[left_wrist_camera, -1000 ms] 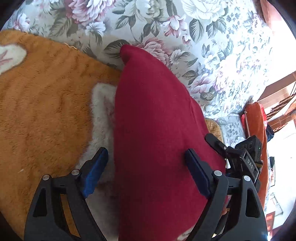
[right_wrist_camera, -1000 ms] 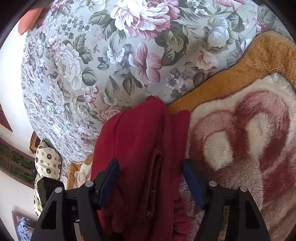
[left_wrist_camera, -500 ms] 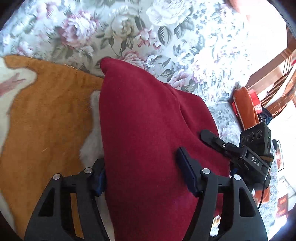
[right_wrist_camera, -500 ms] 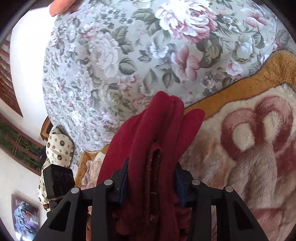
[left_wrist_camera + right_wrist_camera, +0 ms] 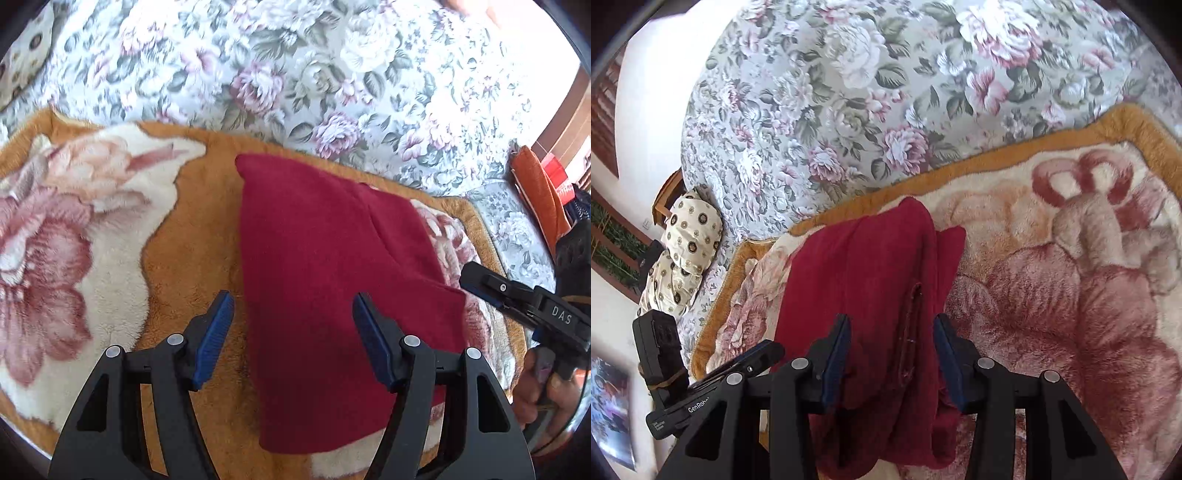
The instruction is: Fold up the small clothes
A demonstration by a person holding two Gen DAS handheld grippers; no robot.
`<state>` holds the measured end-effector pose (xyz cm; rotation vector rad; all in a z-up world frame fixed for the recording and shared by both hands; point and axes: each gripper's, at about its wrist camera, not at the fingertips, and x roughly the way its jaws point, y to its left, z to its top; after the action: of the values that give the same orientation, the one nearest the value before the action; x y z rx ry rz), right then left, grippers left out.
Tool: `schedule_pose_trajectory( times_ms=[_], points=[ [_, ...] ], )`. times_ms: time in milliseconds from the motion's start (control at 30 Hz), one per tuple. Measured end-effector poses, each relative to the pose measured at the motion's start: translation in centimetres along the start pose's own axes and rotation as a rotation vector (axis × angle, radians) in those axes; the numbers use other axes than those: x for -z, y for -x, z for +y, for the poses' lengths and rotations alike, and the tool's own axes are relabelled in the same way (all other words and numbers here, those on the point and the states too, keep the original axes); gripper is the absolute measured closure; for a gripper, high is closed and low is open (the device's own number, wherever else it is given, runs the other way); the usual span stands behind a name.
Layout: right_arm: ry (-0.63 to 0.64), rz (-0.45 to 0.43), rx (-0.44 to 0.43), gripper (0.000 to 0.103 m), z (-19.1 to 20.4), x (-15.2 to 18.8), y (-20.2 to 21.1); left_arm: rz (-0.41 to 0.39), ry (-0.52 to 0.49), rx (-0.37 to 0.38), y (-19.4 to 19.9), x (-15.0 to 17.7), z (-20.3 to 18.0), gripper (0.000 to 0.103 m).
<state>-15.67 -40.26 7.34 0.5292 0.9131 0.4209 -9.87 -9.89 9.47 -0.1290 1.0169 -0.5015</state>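
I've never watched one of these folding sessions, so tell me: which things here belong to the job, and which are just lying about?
Part of the job:
- red garment, lying on the blanket
- left gripper, jaws open
- right gripper, jaws around the garment's bunched edge

Just lying about:
- plush rose-patterned blanket
- floral bedsheet
- spotted cream pillow
- orange cloth at the bedside

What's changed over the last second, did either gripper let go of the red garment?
The left gripper has opened and drawn back; the red garment now lies flat on the plush blanket, one blue pad over it. The right gripper, half a second ago squeezed on the bunched cloth, has widened and seems to have released. The floral bedspread is unchanged.
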Motion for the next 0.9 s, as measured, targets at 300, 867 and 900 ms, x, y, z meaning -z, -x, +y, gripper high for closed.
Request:
schedule_pose_trajectory(
  times_ms=[300, 867, 900],
  points=[
    [0.134, 0.073, 0.103, 0.066, 1.2, -2.3, -4.4, -0.01, -0.195, -0.083, -1.1, 2.4, -5.2, 0.035],
    [0.181, 0.046, 0.095, 0.069, 1.8, 0.6, -0.3, -0.028, -0.215, -0.124, -0.8, 3.5, -5.4, 0.026],
    [0.194, 0.049, 0.099, 0.069, 2.1, 1.1, -0.1, -0.03, -0.203, -0.13, -0.5, 3.5, -5.1, 0.026]
  ],
)
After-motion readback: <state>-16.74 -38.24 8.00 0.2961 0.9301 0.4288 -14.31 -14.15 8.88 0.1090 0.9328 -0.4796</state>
